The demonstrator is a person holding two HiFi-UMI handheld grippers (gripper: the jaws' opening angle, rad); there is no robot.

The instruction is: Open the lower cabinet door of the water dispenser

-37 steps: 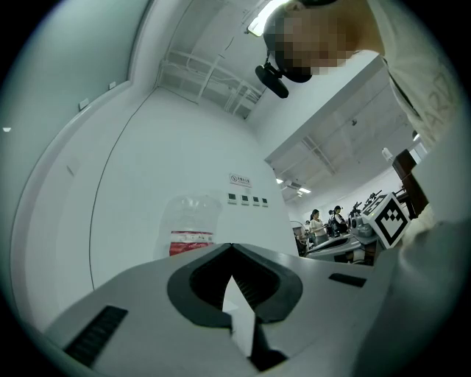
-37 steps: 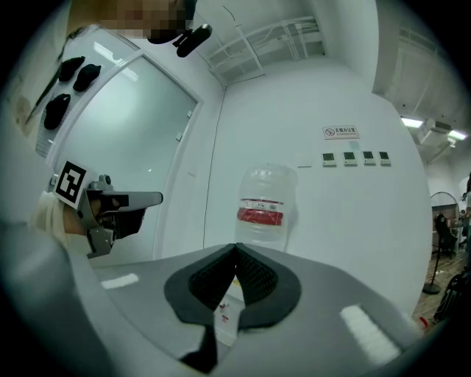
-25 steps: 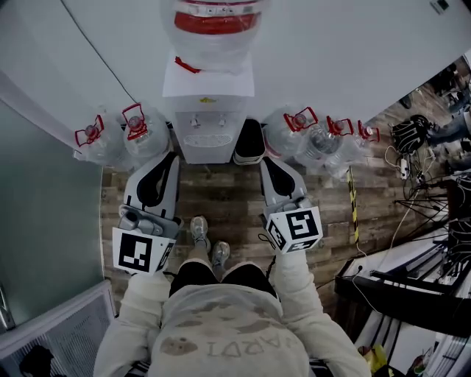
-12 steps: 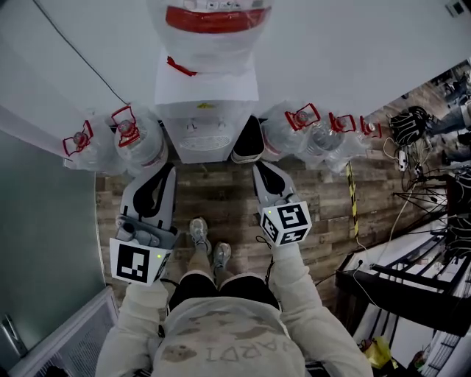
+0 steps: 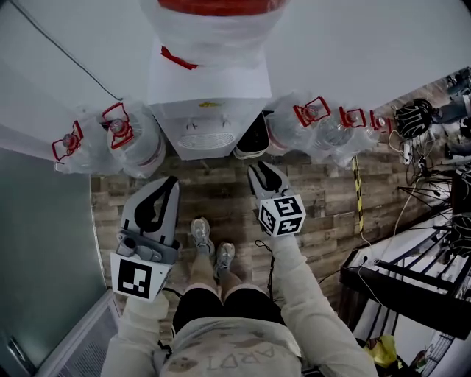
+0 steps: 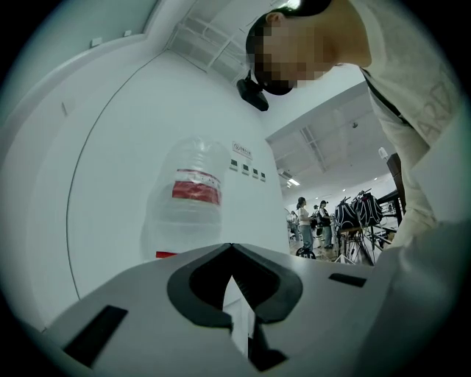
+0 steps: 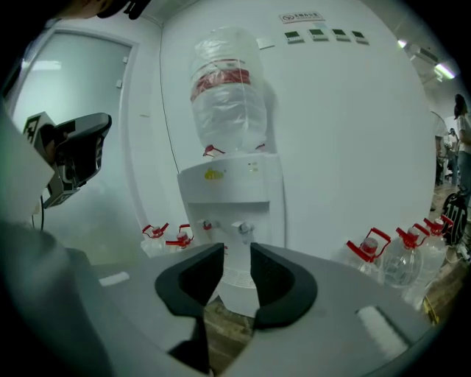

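The white water dispenser [image 5: 202, 110] stands against the wall with an upturned bottle [image 5: 213, 15] on top. From above its lower cabinet door is hidden below the tap panel. In the right gripper view the dispenser [image 7: 232, 191] is straight ahead, and its lower front [image 7: 237, 287] shows through the jaw gap. My right gripper [image 5: 259, 173] hangs low in front of the dispenser's right side. Its jaws [image 7: 237, 247] are opening with nothing between them. My left gripper [image 5: 165, 185] is off the dispenser's left front, its jaw tips [image 6: 230, 244] closed together and empty.
Several clear water jugs with red handles stand left [image 5: 121, 136] and right [image 5: 309, 121] of the dispenser. A black bin [image 5: 254, 136] sits against its right side. The person's shoes [image 5: 210, 247] are on the wood floor. A glass partition [image 5: 44, 243] is at the left, cables and racks [image 5: 419, 250] at the right.
Both grippers have sunk toward the floor, the right one further and nearer the dispenser's base. The right jaws have parted. The head has moved closer to the dispenser.
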